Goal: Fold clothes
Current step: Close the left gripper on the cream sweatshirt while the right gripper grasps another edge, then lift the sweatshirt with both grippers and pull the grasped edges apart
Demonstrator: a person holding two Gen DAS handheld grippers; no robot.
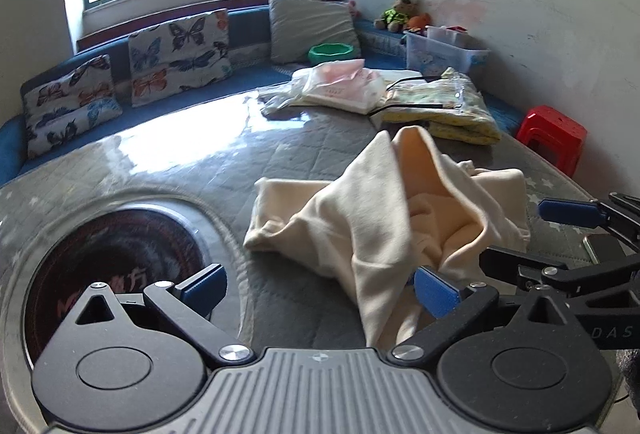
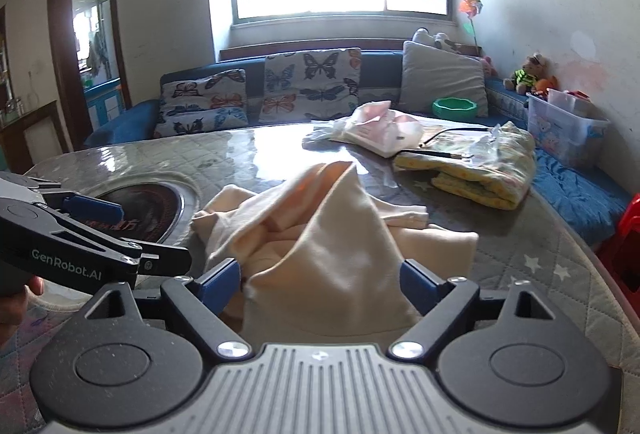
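On the left of the tabletop (image 1: 192, 162) a round dark hotplate (image 1: 116, 262) sits sunk into the quilted cover; its lower part is hidden behind the left tool (image 1: 316, 288), and the red lettering on it is too blurred to read. That tool's blue pads are spread wide apart and hold nothing, though its right-hand pad (image 1: 434, 292) touches or lies just beside a hanging fold of the cream garment (image 1: 384, 218).

The garment lies crumpled in the middle of the tabletop, one part peaked upward. Its near edge drops out of sight behind both tool bodies, so its full shape cannot be made out.

In the right wrist view the right tool (image 2: 320, 284) is also spread open, the cloth (image 2: 332, 242) bulging between the pads; whether they actually press it is hard to tell.

Farther back lie a pink-and-white bundle (image 2: 380, 132) and a folded yellow blanket (image 2: 480, 170) with a black cable across it. A red stool (image 1: 554, 134) at the far right is partly cut off.
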